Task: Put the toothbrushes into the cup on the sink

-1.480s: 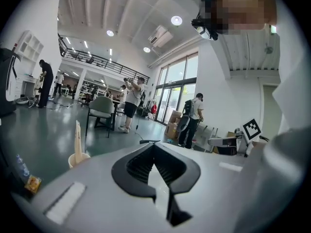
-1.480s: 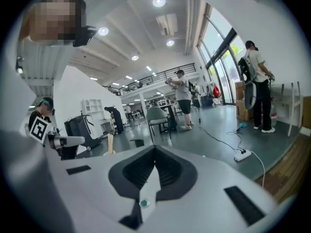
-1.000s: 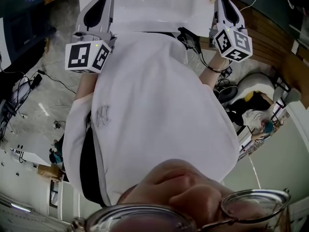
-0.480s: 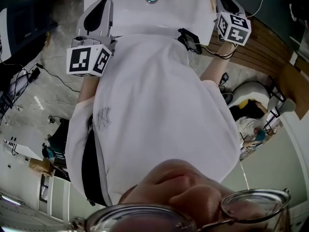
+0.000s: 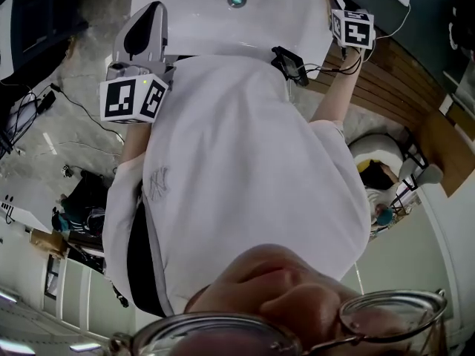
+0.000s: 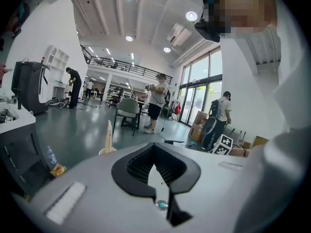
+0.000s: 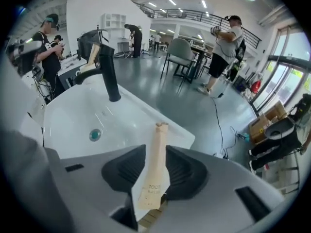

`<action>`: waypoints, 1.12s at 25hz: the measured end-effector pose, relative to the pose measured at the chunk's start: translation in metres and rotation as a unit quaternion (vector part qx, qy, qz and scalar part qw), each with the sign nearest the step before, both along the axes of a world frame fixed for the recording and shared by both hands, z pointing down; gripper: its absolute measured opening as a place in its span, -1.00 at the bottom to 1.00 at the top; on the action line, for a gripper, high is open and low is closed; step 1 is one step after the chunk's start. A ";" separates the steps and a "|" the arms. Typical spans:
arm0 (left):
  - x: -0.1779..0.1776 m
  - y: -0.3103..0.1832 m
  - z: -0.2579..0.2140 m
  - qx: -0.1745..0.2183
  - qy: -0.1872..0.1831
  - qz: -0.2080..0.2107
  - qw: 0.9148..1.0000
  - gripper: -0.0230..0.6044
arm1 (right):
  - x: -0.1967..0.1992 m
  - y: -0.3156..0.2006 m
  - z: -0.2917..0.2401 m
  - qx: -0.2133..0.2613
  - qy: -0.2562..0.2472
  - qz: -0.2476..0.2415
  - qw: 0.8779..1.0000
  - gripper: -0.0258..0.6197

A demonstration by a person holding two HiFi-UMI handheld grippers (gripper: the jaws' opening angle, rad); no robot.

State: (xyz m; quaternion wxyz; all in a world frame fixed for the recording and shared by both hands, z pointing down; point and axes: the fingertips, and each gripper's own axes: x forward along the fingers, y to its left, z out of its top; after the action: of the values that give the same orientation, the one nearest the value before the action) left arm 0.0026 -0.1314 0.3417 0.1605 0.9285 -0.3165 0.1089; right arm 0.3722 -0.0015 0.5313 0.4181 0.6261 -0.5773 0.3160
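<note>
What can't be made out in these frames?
- Cup: left gripper view, the body of the left claw covers all but its rim.
- Right claw, jaws just opening round the toothbrush: pad contact unclear; claw body hides the brush's lower end.
- Head view: shirt and top edge hide most of the sink; cup unseen.

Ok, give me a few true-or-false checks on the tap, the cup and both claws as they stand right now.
1. The tap on the sink is black. True.
2. The right claw has nothing between its jaws. False: a wrapped toothbrush stands between them, and they have just been opening.
3. A second toothbrush already stands in the cup. True.
4. The left claw grips a toothbrush. False: nothing is between its jaws.
</note>
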 end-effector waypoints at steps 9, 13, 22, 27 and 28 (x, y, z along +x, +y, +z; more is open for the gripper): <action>0.001 0.000 0.007 -0.015 -0.011 -0.018 1.000 -0.90 | 0.010 -0.006 0.046 -0.043 -0.038 0.004 0.998 -0.57; 0.004 -0.001 0.011 -0.020 -0.014 -0.024 0.999 -0.90 | 0.014 -0.008 0.055 -0.064 -0.044 0.000 0.997 -0.57; 0.004 -0.002 0.013 -0.024 -0.017 -0.031 0.999 -0.90 | 0.011 -0.007 0.060 -0.086 -0.078 0.004 0.993 -0.67; 0.007 -0.003 0.012 -0.020 -0.013 -0.024 0.999 -0.90 | 0.020 -0.008 0.051 -0.066 -0.065 0.028 0.995 -0.83; 0.008 -0.003 0.012 -0.020 -0.012 -0.022 0.999 -0.90 | 0.022 -0.008 0.047 -0.059 -0.062 0.034 0.996 -0.83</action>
State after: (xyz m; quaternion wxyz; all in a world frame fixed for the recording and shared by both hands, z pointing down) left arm 0.0105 -0.1346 0.3533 0.1773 0.9166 -0.3367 0.1224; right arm 0.3943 -0.0097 0.5788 0.4069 0.5991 -0.5606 0.4015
